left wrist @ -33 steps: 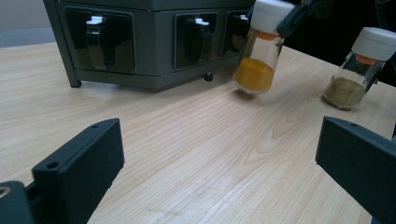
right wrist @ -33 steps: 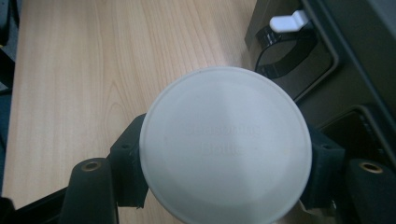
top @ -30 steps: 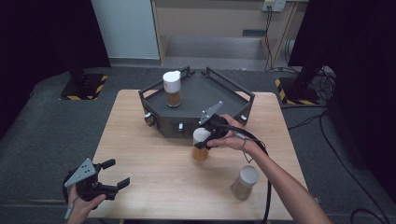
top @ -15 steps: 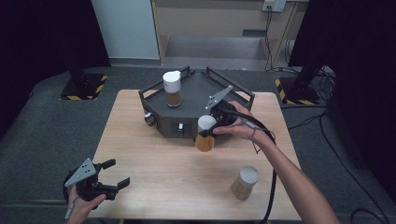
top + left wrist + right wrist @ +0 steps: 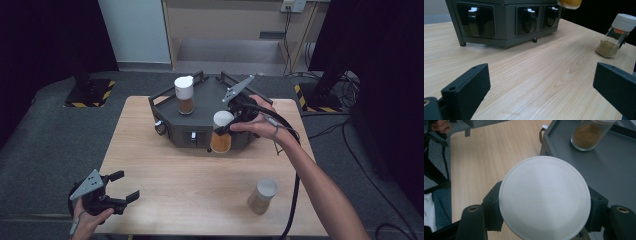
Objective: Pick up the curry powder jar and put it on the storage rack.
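High view: you're carrying the orange jar point(image 5: 220, 139), right gripper point(image 5: 223, 128) clamped on it; set it on the grey rack point(image 5: 210, 102).

A lab or test studio, not a home: black curtains point(image 5: 45, 40) hang on both sides, with grey carpet floor point(image 5: 55, 140) underfoot. Stand feet marked with yellow-and-black hazard tape point(image 5: 90, 92) flank the light wooden bench point(image 5: 175, 170). Loose black cables point(image 5: 345, 90) run to a wall socket point(image 5: 293, 5).
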Demonstrator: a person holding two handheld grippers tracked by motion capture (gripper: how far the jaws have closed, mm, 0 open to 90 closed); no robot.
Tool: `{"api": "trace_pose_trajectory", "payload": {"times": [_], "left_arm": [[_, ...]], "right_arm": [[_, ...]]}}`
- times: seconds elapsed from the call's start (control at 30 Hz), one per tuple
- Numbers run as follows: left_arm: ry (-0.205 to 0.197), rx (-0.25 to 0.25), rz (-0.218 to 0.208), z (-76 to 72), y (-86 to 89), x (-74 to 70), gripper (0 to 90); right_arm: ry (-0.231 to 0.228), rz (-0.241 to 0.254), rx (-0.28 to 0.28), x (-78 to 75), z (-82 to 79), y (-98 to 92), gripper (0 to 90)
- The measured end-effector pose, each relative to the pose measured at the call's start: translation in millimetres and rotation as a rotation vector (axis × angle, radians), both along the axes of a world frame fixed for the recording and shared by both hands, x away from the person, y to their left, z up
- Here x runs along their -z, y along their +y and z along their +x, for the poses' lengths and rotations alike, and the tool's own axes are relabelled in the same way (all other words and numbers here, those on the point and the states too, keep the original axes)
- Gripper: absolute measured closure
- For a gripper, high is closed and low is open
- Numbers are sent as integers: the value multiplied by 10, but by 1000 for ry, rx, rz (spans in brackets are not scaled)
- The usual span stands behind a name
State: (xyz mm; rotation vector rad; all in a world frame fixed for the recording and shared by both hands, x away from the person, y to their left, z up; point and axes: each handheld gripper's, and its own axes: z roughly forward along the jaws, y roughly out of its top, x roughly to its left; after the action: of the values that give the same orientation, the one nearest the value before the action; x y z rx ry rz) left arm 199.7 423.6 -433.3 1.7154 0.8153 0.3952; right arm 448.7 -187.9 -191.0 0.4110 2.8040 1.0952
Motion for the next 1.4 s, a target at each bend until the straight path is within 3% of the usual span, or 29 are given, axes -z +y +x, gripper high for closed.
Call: {"api": "trace_pose_trajectory", "payload": {"times": [0.27,0.63,0.93,1.4], "left_arm": [[0,0,-1,0,1,0,0],[3,-1,-1,4,5,1,0],[5,-1,1,5,6,0,0],[7,-3,-2,10,12,7,0]], "right_arm": [[1,-6,19,-253,56,30,341],[-11,-5,43,-423,147,91,340],[-6,-10,104,-475,286,154,340],[11,-37,211,-487,646,311,340]]}}
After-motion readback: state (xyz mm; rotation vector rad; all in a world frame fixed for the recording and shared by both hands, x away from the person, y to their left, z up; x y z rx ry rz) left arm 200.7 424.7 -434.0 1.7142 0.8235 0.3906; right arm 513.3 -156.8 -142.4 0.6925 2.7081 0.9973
